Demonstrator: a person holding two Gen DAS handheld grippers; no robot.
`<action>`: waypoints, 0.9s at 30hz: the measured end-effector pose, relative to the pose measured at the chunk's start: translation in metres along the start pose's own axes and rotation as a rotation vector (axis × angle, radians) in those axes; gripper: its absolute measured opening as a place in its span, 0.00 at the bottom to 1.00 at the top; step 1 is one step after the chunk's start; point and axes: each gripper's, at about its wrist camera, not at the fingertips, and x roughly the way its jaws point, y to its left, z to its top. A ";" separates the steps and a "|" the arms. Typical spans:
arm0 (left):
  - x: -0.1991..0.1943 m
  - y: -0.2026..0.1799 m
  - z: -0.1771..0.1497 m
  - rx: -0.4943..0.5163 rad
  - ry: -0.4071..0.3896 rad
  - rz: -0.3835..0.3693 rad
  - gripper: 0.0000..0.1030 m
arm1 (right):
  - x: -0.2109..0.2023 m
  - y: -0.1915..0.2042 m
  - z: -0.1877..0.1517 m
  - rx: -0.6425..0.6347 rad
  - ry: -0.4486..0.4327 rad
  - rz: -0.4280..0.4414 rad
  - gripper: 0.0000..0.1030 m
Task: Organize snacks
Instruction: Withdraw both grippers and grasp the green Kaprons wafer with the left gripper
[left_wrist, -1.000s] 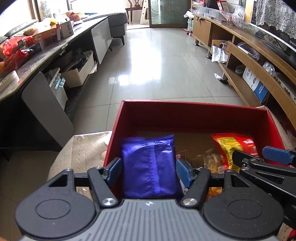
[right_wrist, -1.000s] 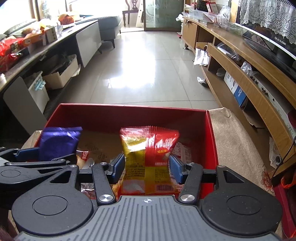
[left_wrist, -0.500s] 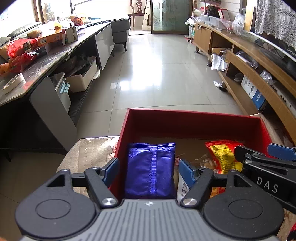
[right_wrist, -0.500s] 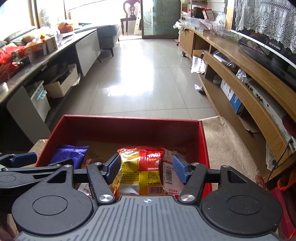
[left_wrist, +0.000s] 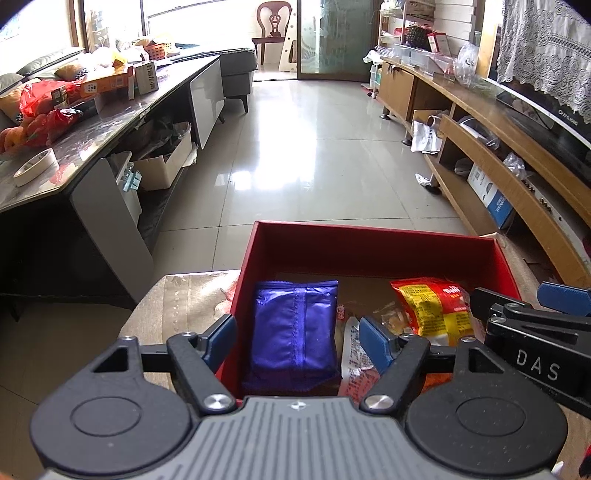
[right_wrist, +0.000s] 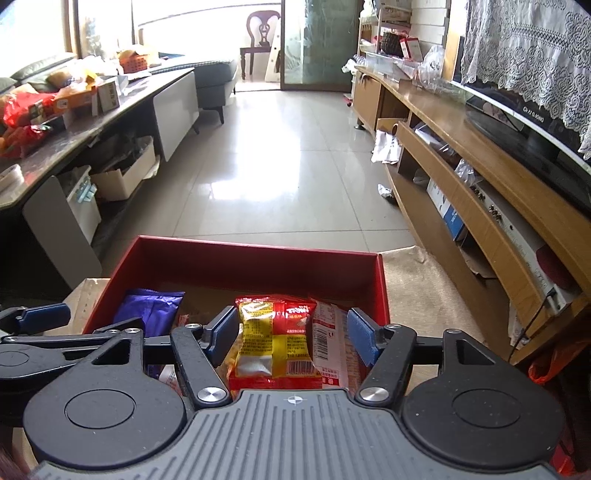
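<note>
Red box (left_wrist: 369, 247) holds purple packet (left_wrist: 293, 332) and red-yellow packet (right_wrist: 273, 332). Left gripper (left_wrist: 295, 338) and right gripper (right_wrist: 291, 332) jaws have just been opening; both stand apart above the packets, gripping nothing.

A red box (left_wrist: 369, 243) with a brown cardboard floor holds a glossy purple snack packet (left_wrist: 293, 332) and, at its three o'clock, a red-and-yellow snack packet (left_wrist: 432, 308). Both grippers are black with blue fingers (right_wrist: 221, 330). White lace curtain (right_wrist: 524, 55).

Low in your left wrist view, the open red box (left_wrist: 369, 243) holds a purple snack packet (left_wrist: 295, 328) lying flat at its left and a red-and-yellow packet (left_wrist: 432, 306) at right, other small wrappers between them.
</note>
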 end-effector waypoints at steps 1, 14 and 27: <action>-0.002 0.000 -0.001 0.001 0.000 -0.001 0.67 | -0.002 0.000 -0.001 -0.001 0.001 -0.001 0.69; -0.022 -0.015 -0.030 0.041 0.022 -0.059 0.68 | -0.026 -0.011 -0.030 -0.007 0.046 -0.032 0.70; -0.031 -0.063 -0.098 0.126 0.179 -0.196 0.68 | -0.052 -0.054 -0.077 0.036 0.143 -0.084 0.71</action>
